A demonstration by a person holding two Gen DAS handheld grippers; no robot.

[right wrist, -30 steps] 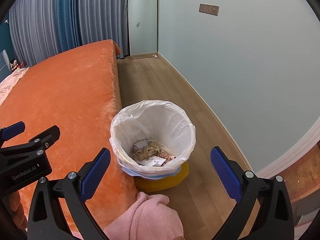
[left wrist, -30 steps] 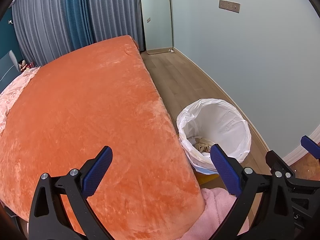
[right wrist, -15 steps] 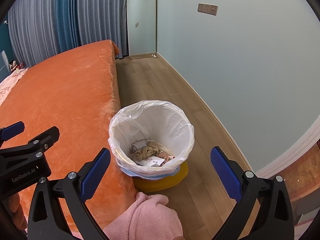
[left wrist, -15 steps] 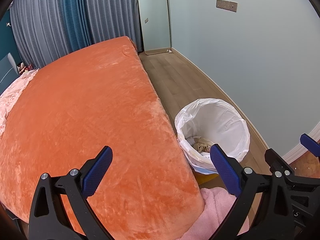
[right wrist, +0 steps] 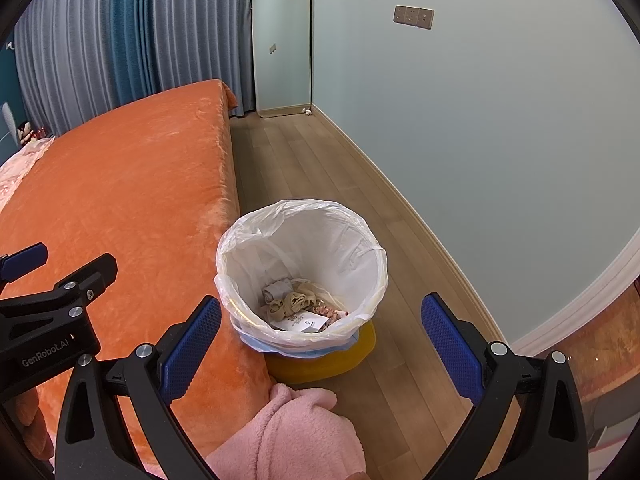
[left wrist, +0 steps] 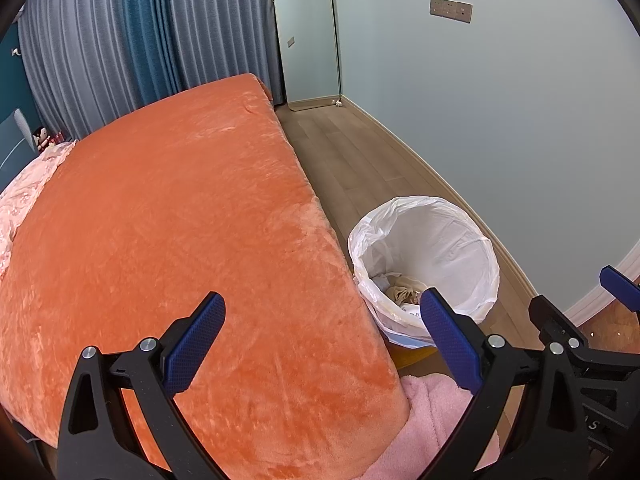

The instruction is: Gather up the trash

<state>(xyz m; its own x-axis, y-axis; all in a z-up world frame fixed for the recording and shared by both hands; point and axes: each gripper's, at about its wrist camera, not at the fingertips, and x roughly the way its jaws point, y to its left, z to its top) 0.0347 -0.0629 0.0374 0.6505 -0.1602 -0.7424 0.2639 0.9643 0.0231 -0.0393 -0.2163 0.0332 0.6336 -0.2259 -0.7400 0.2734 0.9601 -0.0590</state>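
A yellow bin lined with a white plastic bag (right wrist: 340,236) stands on the floor against the bed's side; it also shows in the left wrist view (left wrist: 448,240). Crumpled tan trash and a paper slip (right wrist: 298,304) lie in its bottom. My right gripper (right wrist: 320,344) is open and empty, above and just in front of the bin. My left gripper (left wrist: 322,340) is open and empty, over the bed's near corner, left of the bin. Each gripper shows at the edge of the other's view.
The orange plush bed (left wrist: 160,220) fills the left. A pink fleece cloth (right wrist: 288,436) is at the bottom, by the bin. Wooden floor (right wrist: 304,168) runs between bed and pale wall to a standing mirror (right wrist: 282,40) and curtains (left wrist: 120,40).
Both views have shifted slightly, the bin drifting a little down and left in the frames. Both grippers stay open and empty.
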